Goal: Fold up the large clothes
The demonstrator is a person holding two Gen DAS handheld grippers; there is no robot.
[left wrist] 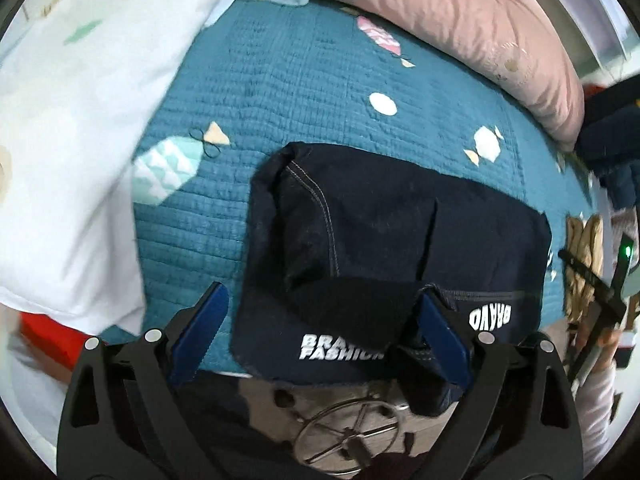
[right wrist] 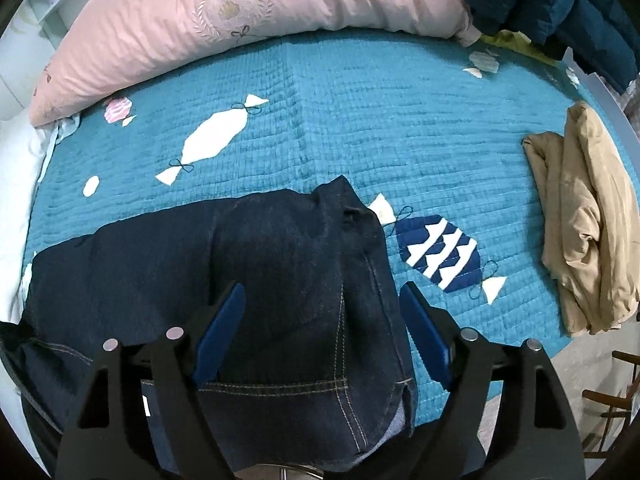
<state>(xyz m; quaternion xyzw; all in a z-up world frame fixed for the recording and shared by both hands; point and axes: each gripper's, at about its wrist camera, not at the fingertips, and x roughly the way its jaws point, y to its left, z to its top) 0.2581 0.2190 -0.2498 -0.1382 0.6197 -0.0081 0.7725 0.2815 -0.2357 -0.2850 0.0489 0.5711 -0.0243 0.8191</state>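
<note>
A dark navy denim garment (left wrist: 392, 224) lies folded on the teal quilted bed cover (left wrist: 304, 88), white "BRAVO FASHION" lettering near its front edge. My left gripper (left wrist: 320, 300) is open, its blue pads (left wrist: 200, 324) spread either side of the garment's near edge, just above it. In the right wrist view the same denim (right wrist: 280, 248) lies under my right gripper (right wrist: 320, 300), which is open with its pads (right wrist: 224, 324) wide apart over the stitched hem at the bed's front edge.
A pink pillow (right wrist: 224, 20) lies along the back of the bed. A white pillow (left wrist: 80, 120) is at the left. A folded beige garment (right wrist: 580, 220) sits at the right edge. Dark blue jackets (right wrist: 560, 0) hang at the far right. A wooden chair (right wrist: 616, 396) stands beside the bed.
</note>
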